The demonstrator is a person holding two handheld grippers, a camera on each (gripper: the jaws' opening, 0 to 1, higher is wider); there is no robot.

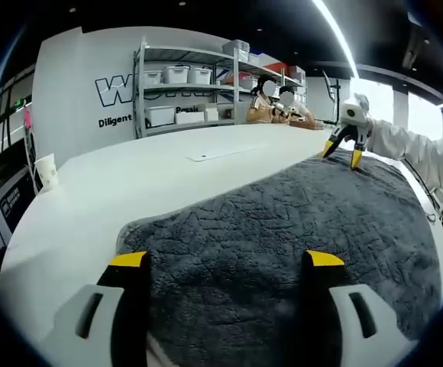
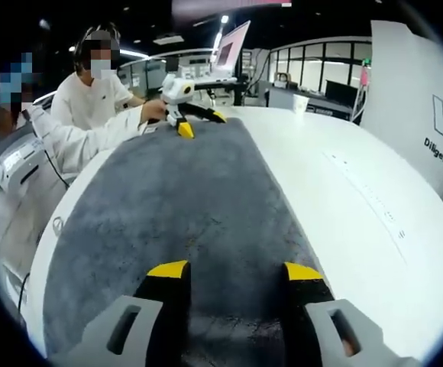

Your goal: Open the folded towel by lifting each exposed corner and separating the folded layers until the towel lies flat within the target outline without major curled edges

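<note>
The left gripper (image 1: 227, 260) hovered spread over the near end of the grey towel (image 1: 282, 229), the right gripper (image 2: 235, 269) spread at the opposite end, probably to tension it lengthwise along the white table (image 1: 130, 183).

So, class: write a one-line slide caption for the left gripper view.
Left gripper open over the grey towel on a white table; right gripper at its far edge.
</note>
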